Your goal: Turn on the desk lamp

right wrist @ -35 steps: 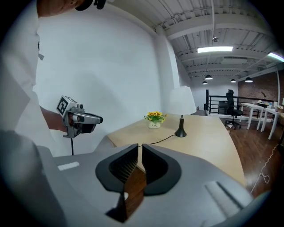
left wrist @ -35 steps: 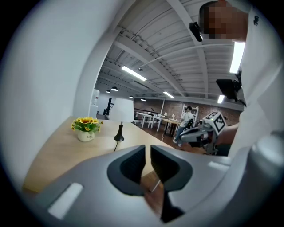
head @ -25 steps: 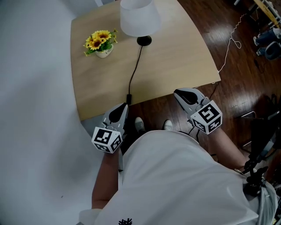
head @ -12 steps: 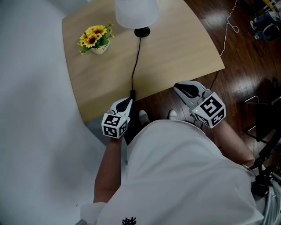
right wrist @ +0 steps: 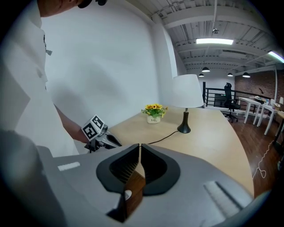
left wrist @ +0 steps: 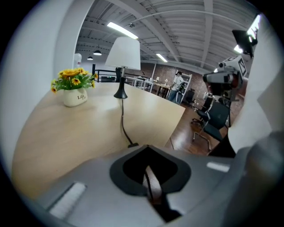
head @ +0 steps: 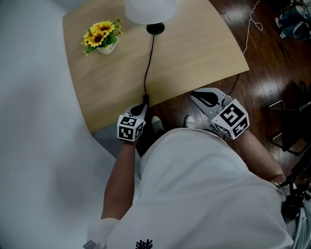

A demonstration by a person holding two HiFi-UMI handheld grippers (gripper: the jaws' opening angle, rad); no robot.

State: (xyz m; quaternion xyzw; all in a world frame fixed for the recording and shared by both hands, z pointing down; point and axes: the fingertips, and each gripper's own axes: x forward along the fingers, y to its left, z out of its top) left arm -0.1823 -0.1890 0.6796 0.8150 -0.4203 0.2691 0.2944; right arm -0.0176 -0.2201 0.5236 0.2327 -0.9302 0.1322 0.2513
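The desk lamp has a white shade [head: 149,8] and a black base [head: 155,28] at the far side of the wooden desk [head: 194,53]. Its black cord [head: 148,63] runs to an inline switch [head: 145,100] at the near edge. My left gripper [head: 141,110] is shut, its tip right at that switch; whether it touches is unclear. In the left gripper view the lamp [left wrist: 123,53] stands ahead and the switch [left wrist: 132,145] lies just past the closed jaws. My right gripper [head: 200,96] is shut and empty, off the desk's near edge above the floor. The right gripper view shows the lamp [right wrist: 186,93] and left gripper [right wrist: 100,135].
A small white pot of sunflowers [head: 101,39] stands on the desk left of the lamp. Dark wooden floor [head: 272,63] lies to the right, with a thin white cable [head: 252,24] on it. An office chair [left wrist: 213,124] stands beyond the desk's right side.
My left gripper has moved forward and up to the desk's near edge, reaching the cord switch. The right gripper has barely shifted.
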